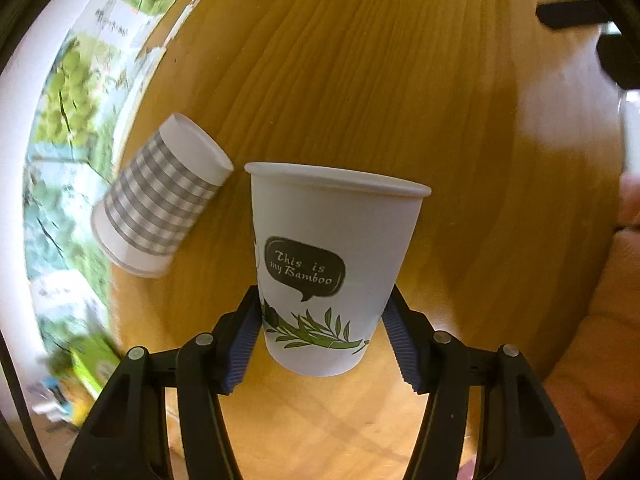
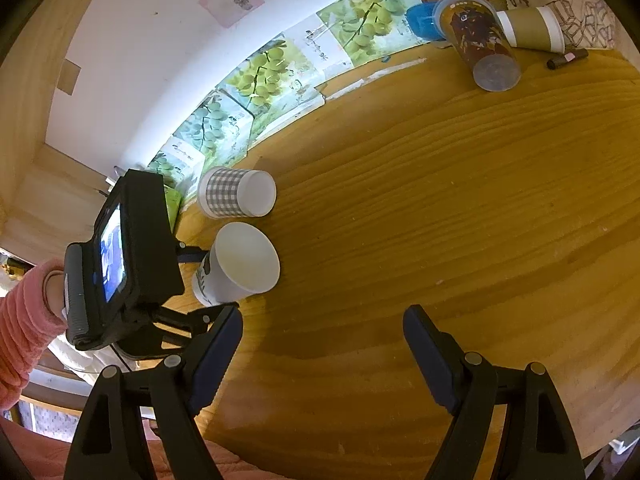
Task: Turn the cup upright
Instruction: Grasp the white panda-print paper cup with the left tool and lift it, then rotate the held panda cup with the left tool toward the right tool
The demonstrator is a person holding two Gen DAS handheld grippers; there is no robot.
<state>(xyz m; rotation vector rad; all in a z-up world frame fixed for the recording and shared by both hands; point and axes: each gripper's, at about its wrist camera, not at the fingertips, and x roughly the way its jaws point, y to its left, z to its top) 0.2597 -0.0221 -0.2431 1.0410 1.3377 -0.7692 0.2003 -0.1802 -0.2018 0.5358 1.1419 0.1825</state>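
Note:
A white paper cup printed "This is my Bamboo" stands mouth up between the blue pads of my left gripper, which is shut on its lower part. In the right wrist view the same cup shows its open mouth, held by the left gripper at the left. A grey checked paper cup stands upside down just left of it, also seen in the right wrist view. My right gripper is open and empty above the wooden table.
At the table's far right lie a brown printed plastic cup and a brown paper cup on their sides, with a dark marker beside them. Grape-printed boxes line the back edge against the wall.

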